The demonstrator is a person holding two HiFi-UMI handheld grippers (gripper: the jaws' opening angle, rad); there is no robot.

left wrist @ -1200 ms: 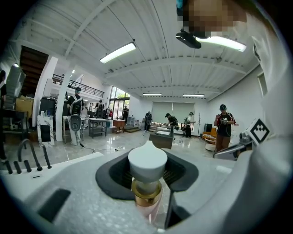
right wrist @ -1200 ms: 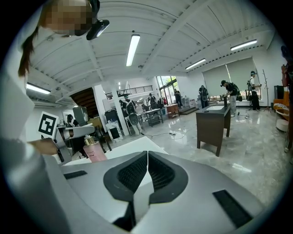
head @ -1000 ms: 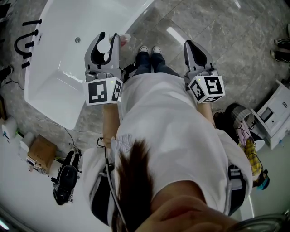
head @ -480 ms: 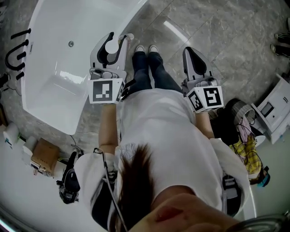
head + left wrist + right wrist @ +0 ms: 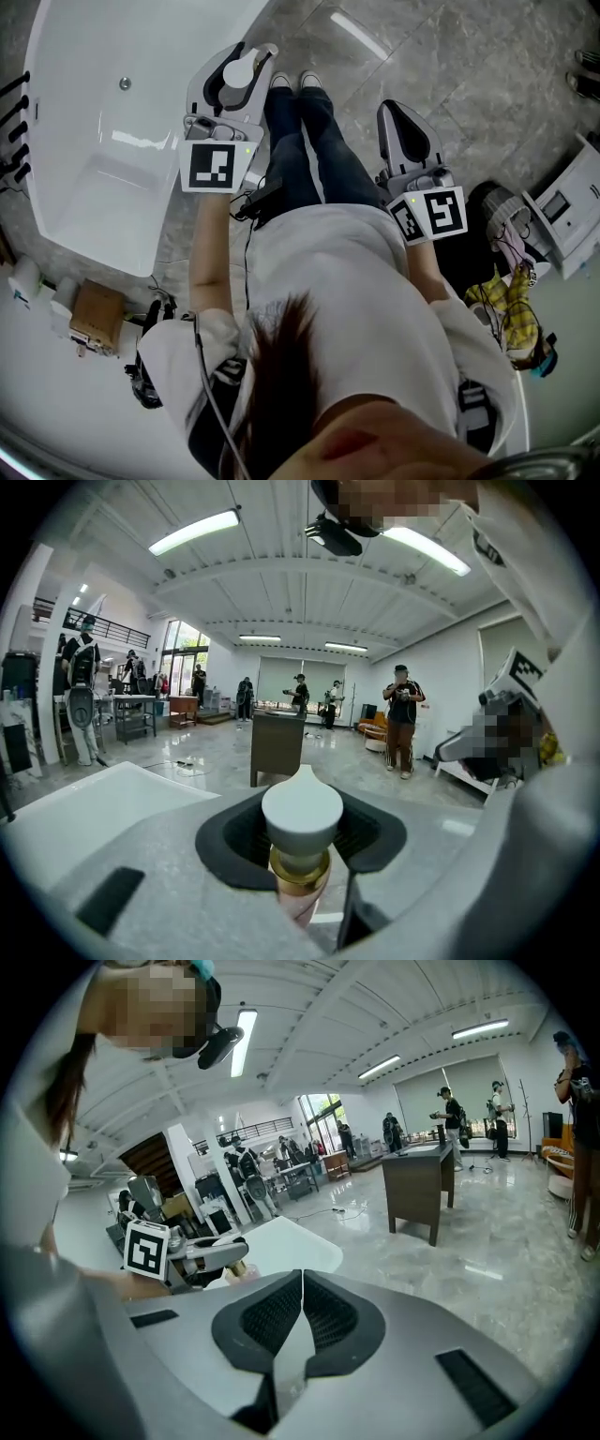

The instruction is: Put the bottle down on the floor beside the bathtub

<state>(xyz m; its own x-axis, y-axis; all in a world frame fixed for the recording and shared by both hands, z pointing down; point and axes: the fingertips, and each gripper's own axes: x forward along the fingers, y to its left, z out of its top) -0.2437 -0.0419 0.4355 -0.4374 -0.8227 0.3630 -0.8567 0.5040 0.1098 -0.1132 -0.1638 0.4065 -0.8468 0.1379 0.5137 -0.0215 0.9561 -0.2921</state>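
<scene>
open floor (image 5: 291, 42) lies between bathtub (image 5: 103, 178) and person's shoes (image 5: 279, 82).

Lower left in the head view, a brown cardboard box (image 5: 94, 317). At the right edge, a white boxy appliance (image 5: 562, 225), and near it a heap of yellow cloth (image 5: 511, 309).

In the left gripper view, a dark square cabinet (image 5: 277, 746) standing mid-room, a person in a dark top and brown trousers (image 5: 401, 722) well behind it, a long ceiling light (image 5: 193, 532) overhead.

In the right gripper view, a dark wooden desk (image 5: 419, 1192), with two more people (image 5: 452, 1115) standing beyond by the tall windows.
</scene>
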